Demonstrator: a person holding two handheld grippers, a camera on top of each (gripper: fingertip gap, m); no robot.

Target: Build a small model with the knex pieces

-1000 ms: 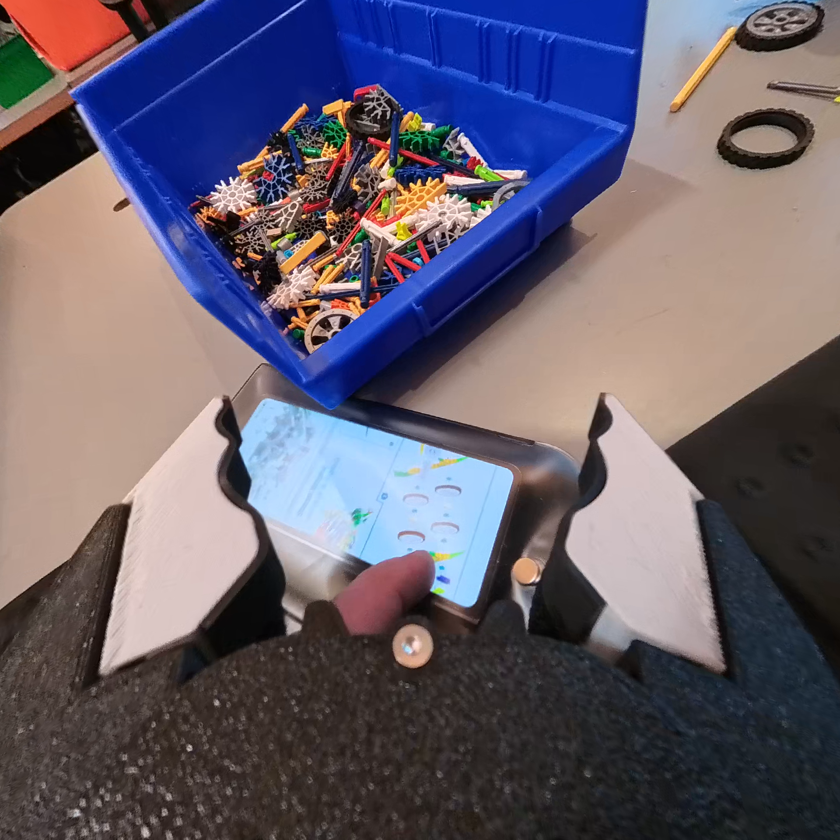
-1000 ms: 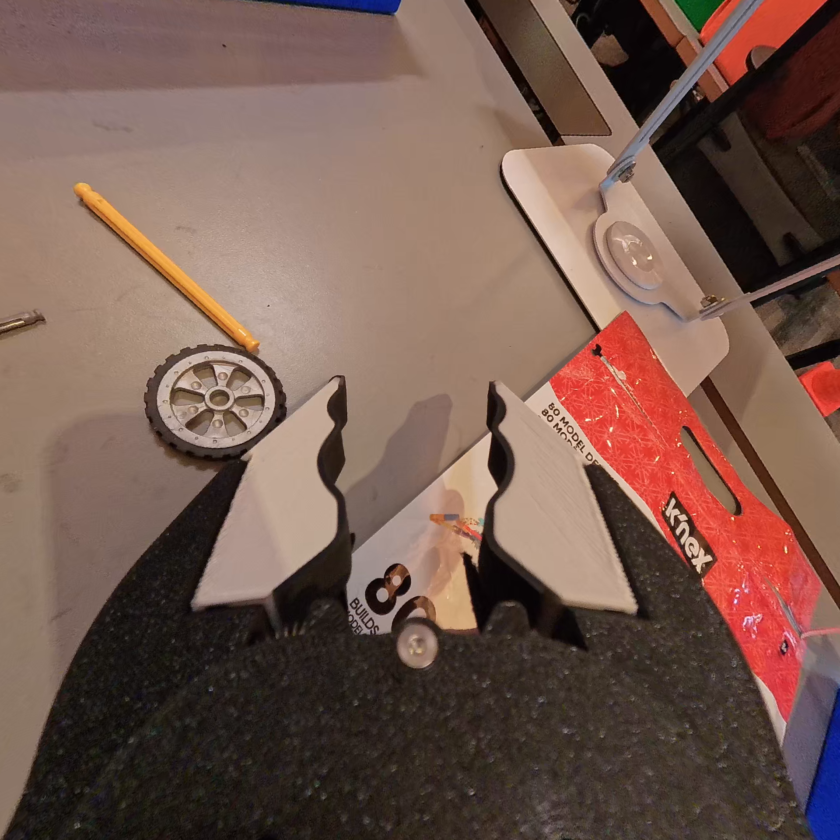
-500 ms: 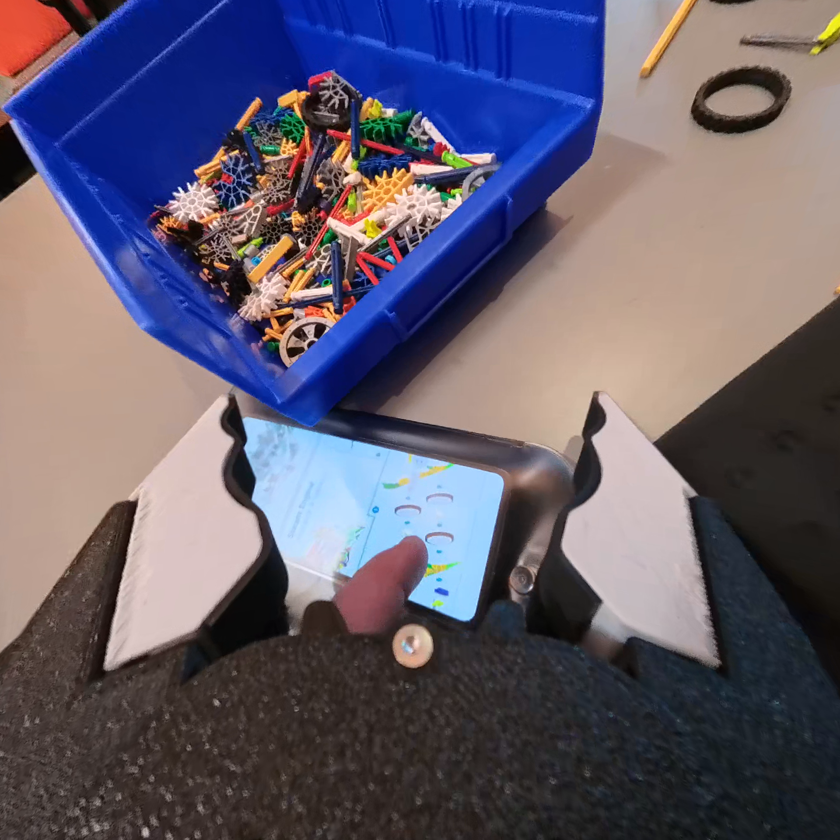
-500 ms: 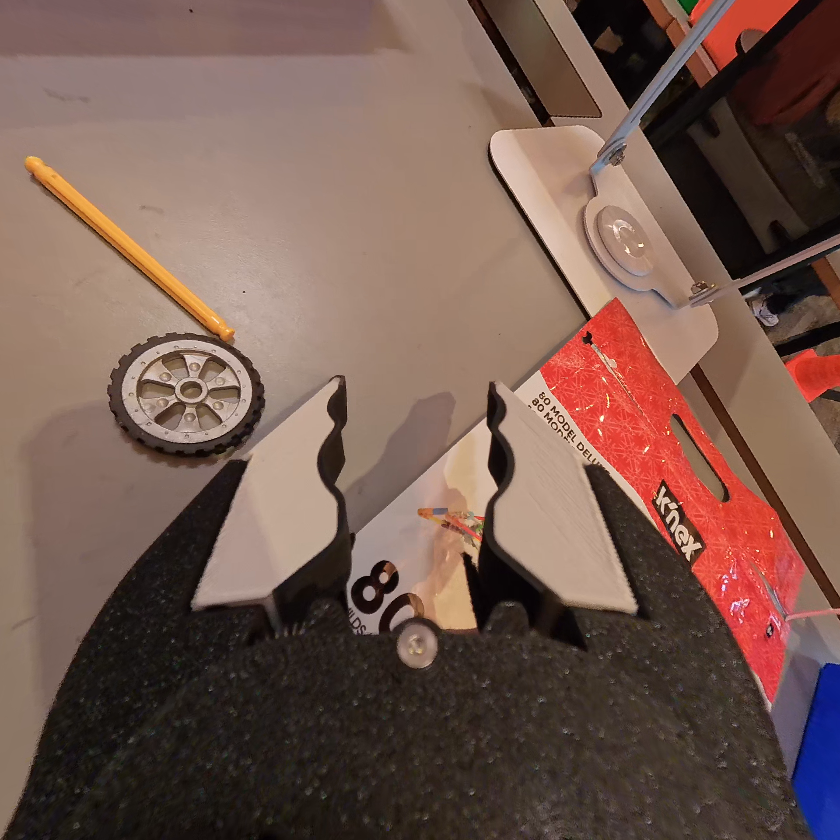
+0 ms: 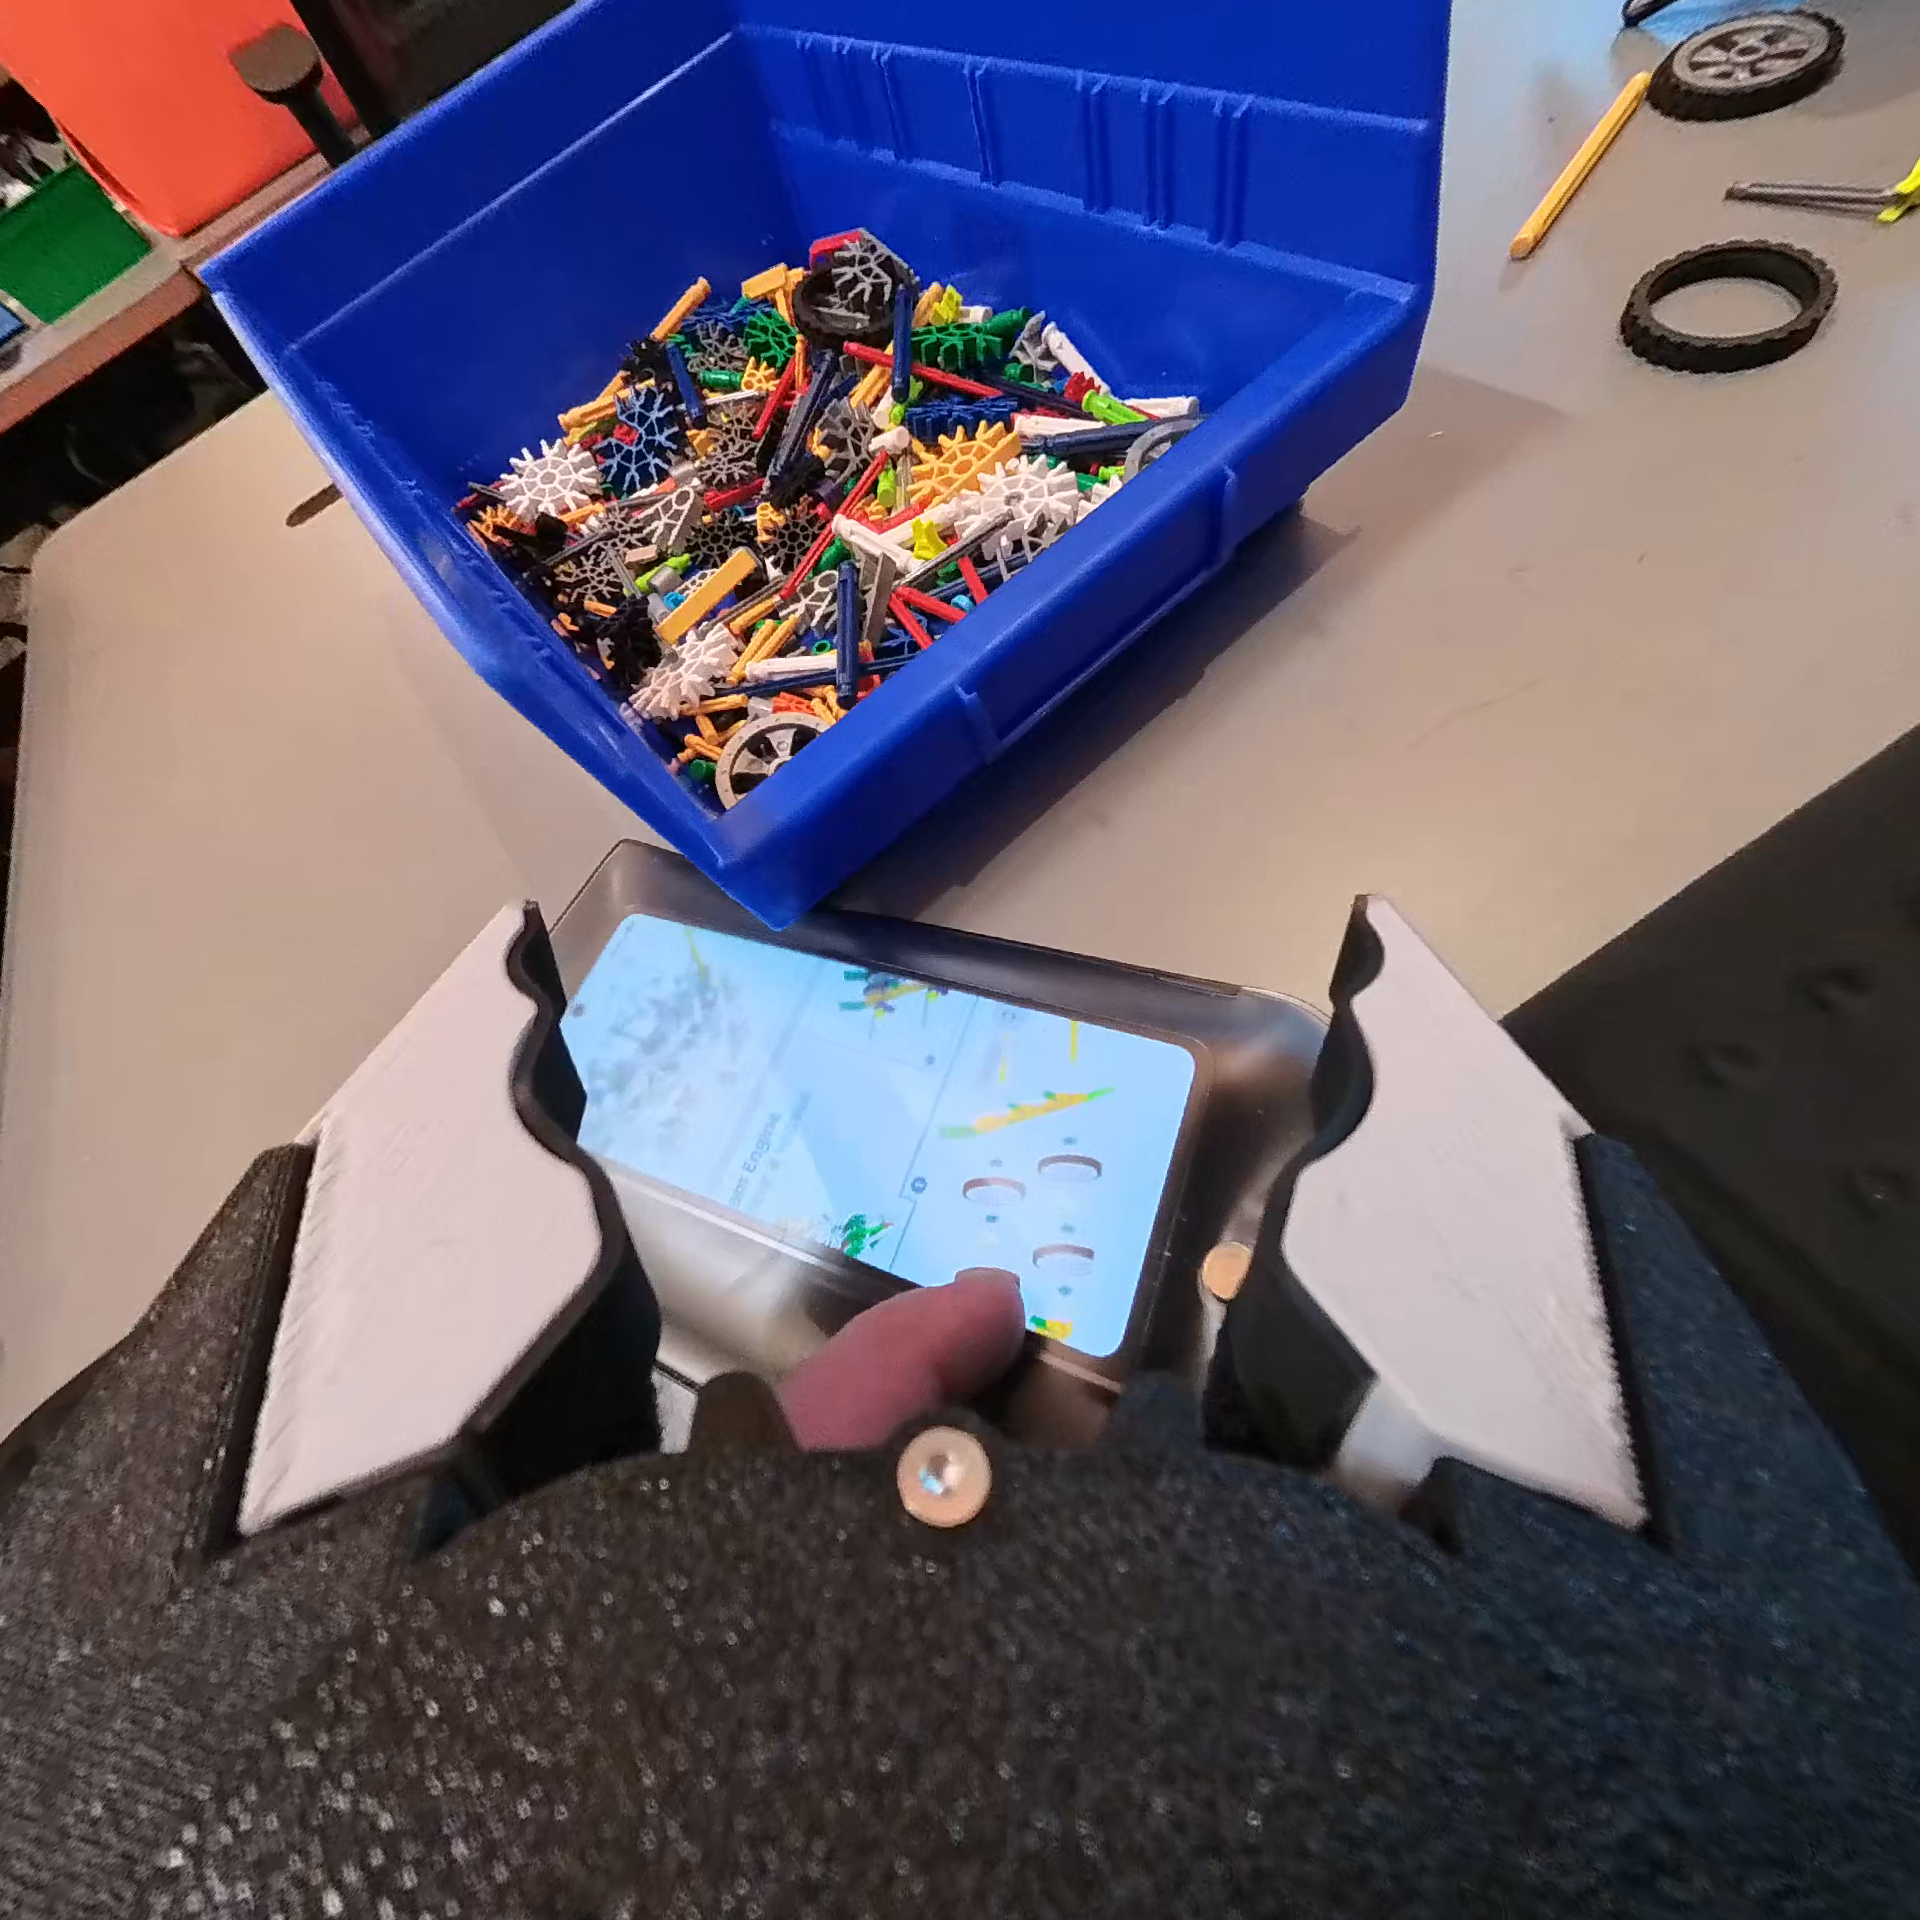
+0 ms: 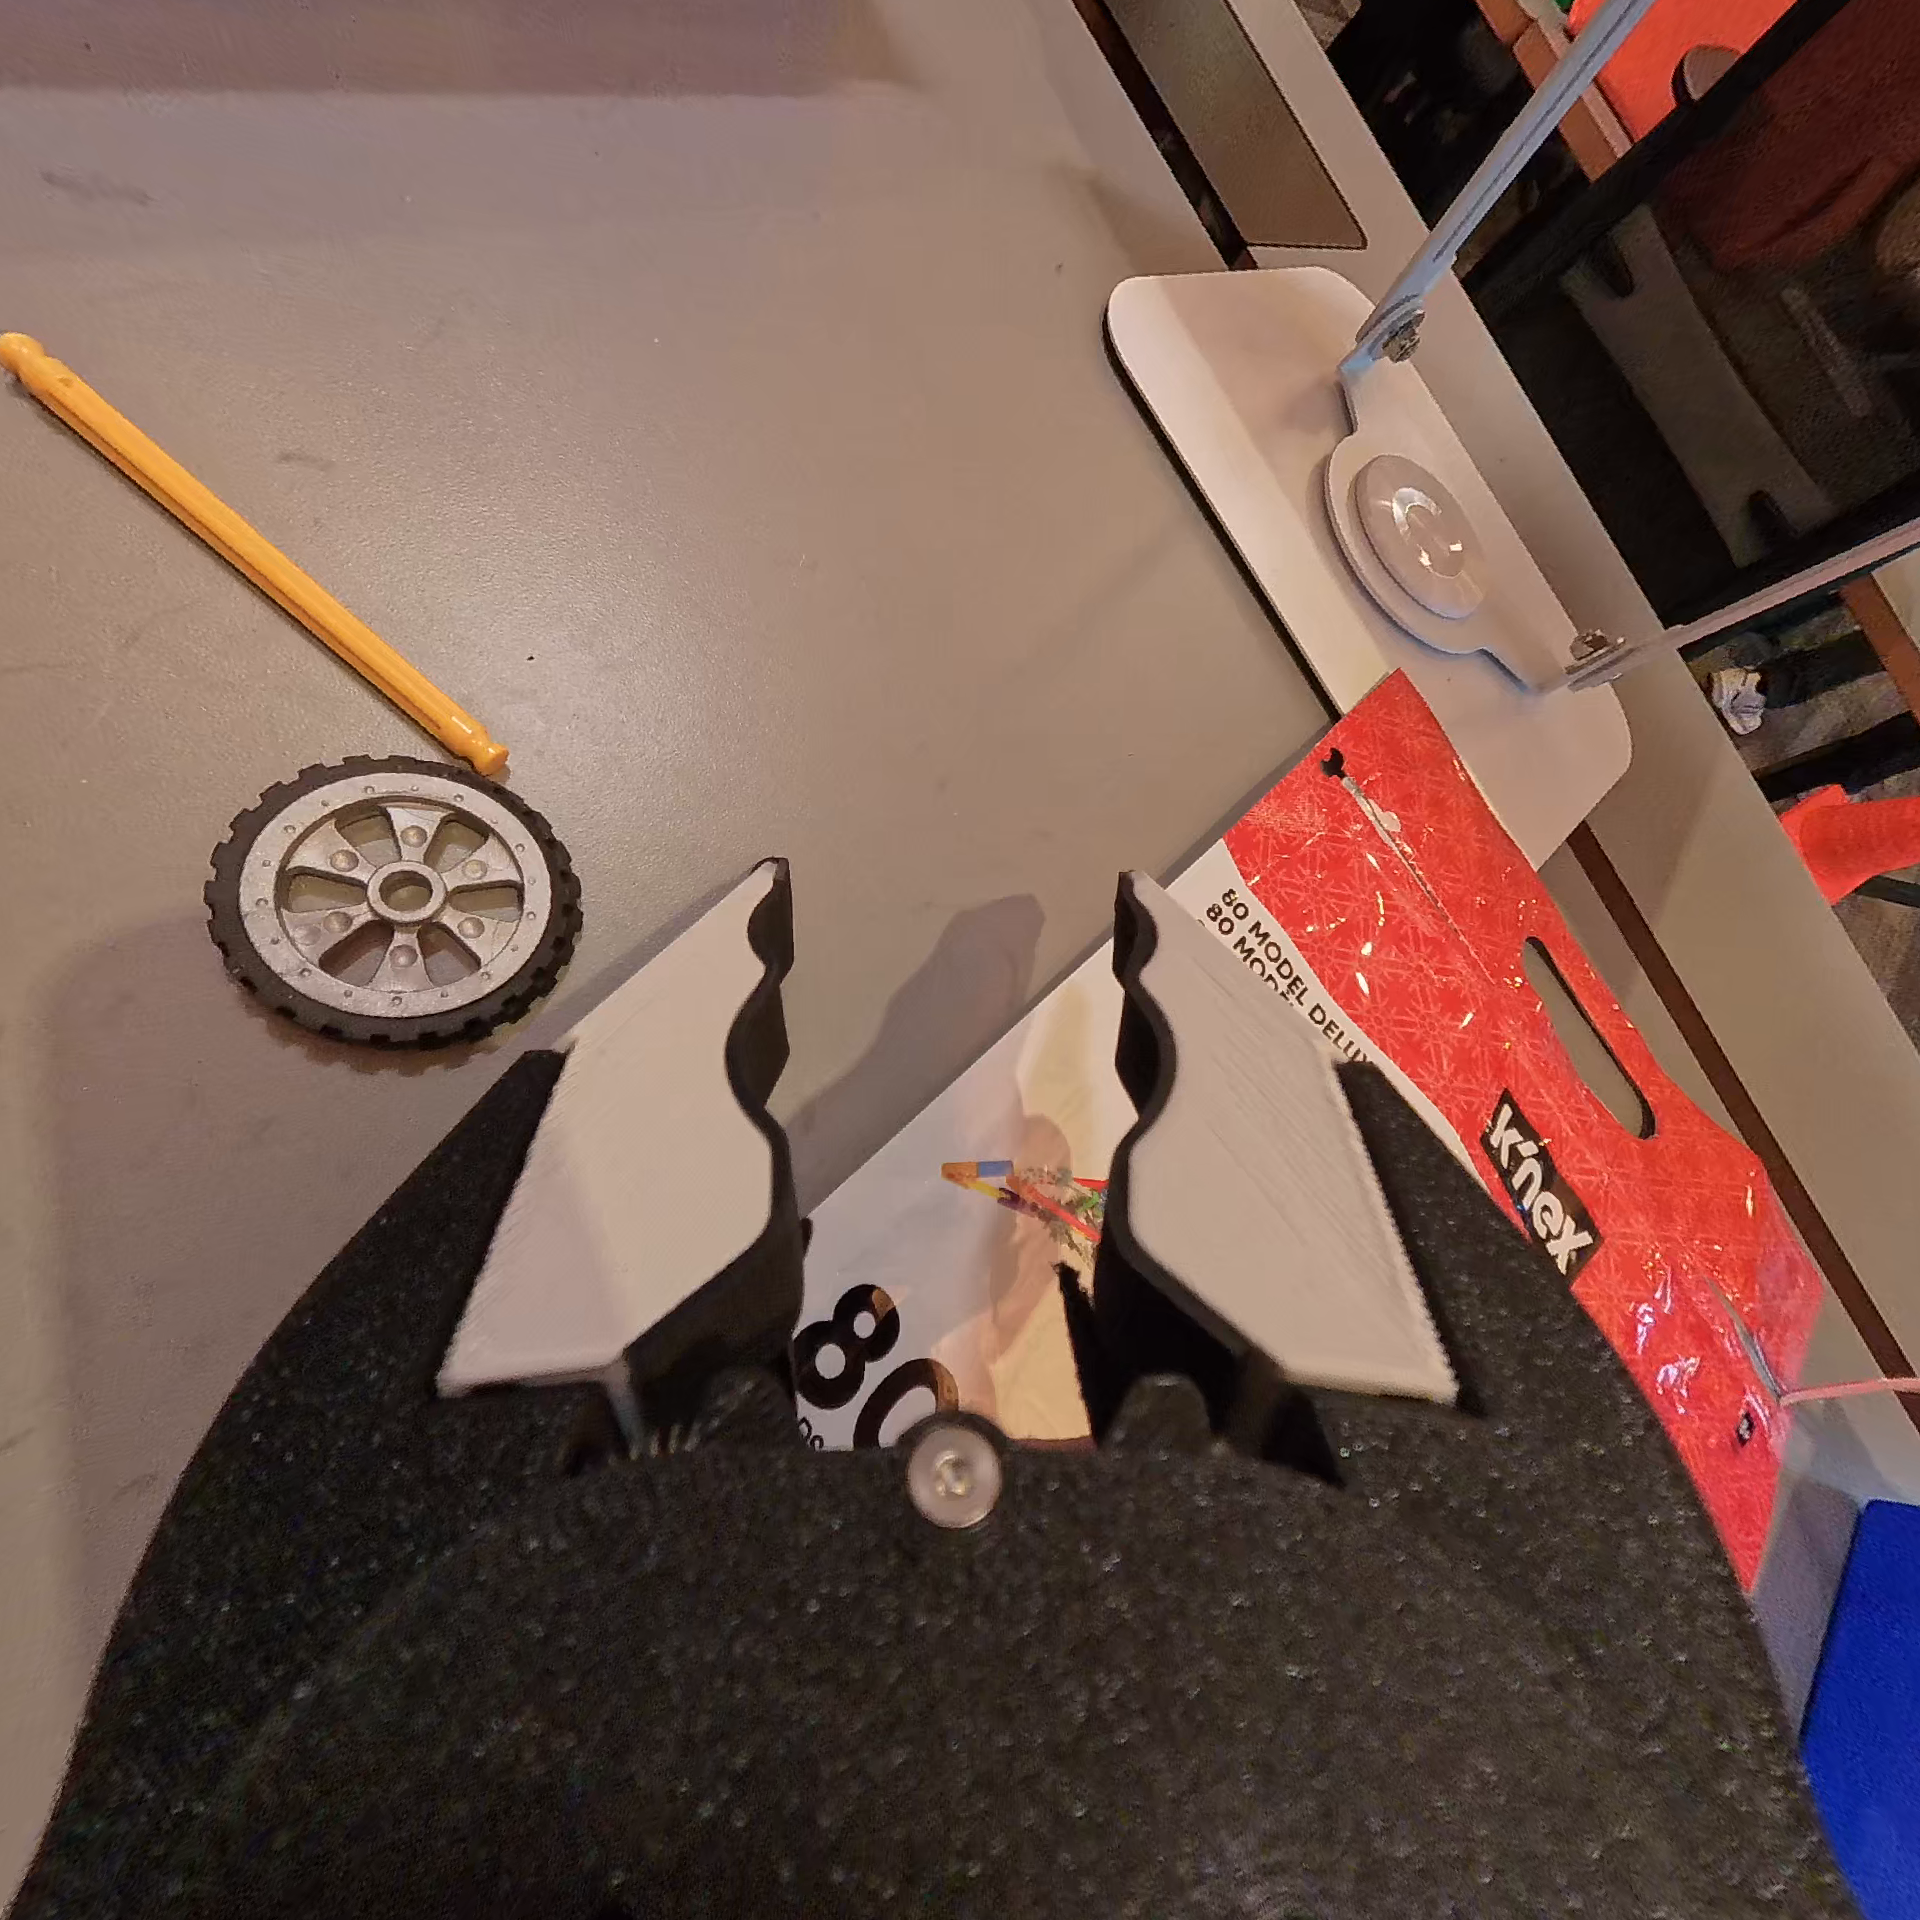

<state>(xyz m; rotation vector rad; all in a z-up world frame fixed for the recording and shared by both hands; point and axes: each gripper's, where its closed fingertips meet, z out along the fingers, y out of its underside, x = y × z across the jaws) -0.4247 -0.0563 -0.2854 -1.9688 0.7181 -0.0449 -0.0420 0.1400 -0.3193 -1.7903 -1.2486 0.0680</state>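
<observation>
My left gripper [image 5: 940, 925] is wide open and empty above a lit phone [image 5: 873, 1122] on a shiny metal tray [image 5: 1262, 1049]. A person's fingertip [image 5: 914, 1351] touches the phone's screen at its near edge. Just beyond stands a blue bin [image 5: 1091, 239] with several coloured construction-toy rods and connectors. My right gripper [image 6: 951, 883] is open and empty above a red and white toy package [image 6: 1455, 997]. A grey wheel with a black tyre [image 6: 395, 899] and a yellow rod [image 6: 249, 561] lie to its left on the grey table.
In the left wrist view a black tyre ring [image 5: 1725, 303], a yellow rod [image 5: 1579, 166], a wheel [image 5: 1745, 62] and a grey rod [image 5: 1818, 195] lie at the far right. A black mat [image 5: 1766, 1039] is at the right. In the right wrist view a white stand base [image 6: 1299, 457] sits by the table's edge. About 45 centimetres separates my left fingertips from my right. Measured from the fingertips, the wheel [image 5: 1745, 62] is 6 centimetres or so from the right gripper and 35 centimetres from the left. It is also in sight in the right wrist view [image 6: 378, 888].
The left wrist view shifted so the bin sits more to the right again; the fingertip slid back toward the phone's near edge. The right gripper drifted slightly; the wheel appears closer.
</observation>
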